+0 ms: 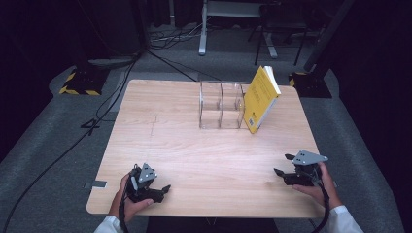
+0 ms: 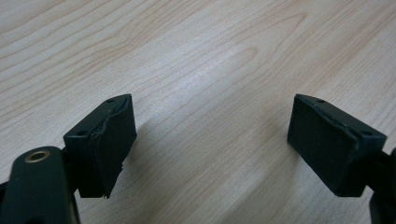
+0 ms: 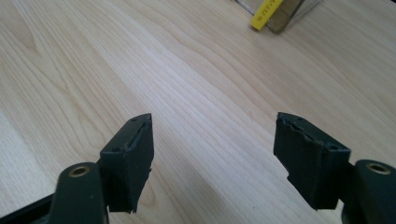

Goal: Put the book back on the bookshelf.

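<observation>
A yellow book (image 1: 260, 99) leans tilted against the right end of a clear acrylic rack (image 1: 221, 104) at the far middle of the wooden table (image 1: 194, 145). Its lower corner (image 3: 266, 13) shows at the top of the right gripper view. My left gripper (image 1: 163, 189) rests near the front left edge, held by a hand, jaws wide apart with bare wood between them (image 2: 210, 135). My right gripper (image 1: 284, 165) sits near the front right edge, also open and holding nothing (image 3: 212, 149). Both are far from the book.
The rack has several upright clear dividers with vacant slots. Black cables (image 1: 73, 141) run over the grey carpet to the left of the table. A yellow-black striped base (image 1: 80, 82) stands at the back left, and desk legs (image 1: 203, 34) behind.
</observation>
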`<state>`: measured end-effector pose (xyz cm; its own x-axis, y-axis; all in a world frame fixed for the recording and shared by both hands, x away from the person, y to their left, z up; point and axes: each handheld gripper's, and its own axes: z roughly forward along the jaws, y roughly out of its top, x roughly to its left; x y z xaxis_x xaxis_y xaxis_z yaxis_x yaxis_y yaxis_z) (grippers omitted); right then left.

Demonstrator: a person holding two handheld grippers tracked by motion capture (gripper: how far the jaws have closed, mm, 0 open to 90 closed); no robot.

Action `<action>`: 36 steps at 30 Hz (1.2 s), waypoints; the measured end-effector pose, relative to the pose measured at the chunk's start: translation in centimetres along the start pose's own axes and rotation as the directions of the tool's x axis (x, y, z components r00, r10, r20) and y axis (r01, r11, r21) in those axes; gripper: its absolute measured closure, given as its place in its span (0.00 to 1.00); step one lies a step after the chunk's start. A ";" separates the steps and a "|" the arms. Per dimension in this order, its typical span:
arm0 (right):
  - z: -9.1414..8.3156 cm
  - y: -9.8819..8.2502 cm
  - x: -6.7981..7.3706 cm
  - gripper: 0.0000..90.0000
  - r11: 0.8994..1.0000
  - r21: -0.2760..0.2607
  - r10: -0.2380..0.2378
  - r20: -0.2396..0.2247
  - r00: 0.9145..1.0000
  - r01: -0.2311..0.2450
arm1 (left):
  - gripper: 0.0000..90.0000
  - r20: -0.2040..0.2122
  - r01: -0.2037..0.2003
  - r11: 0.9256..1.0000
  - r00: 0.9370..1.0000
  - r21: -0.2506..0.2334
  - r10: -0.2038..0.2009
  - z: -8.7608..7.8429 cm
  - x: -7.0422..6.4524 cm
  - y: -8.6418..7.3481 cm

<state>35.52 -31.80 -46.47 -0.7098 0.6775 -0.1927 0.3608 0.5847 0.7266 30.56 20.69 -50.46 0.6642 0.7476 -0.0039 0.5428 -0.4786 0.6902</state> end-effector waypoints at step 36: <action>-1.3 -7.1 -2.1 0.27 0.962 0.009 0.274 0.021 0.962 -0.274 | 0.17 -0.002 0.011 1.000 1.000 0.001 -0.011 0.0 -0.1 0.0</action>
<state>33.66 -37.90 -50.40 -0.5711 0.8209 0.0000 0.5473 0.3808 0.7453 30.52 20.58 -50.48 0.6568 0.7540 -0.0098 0.5504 -0.4706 0.6896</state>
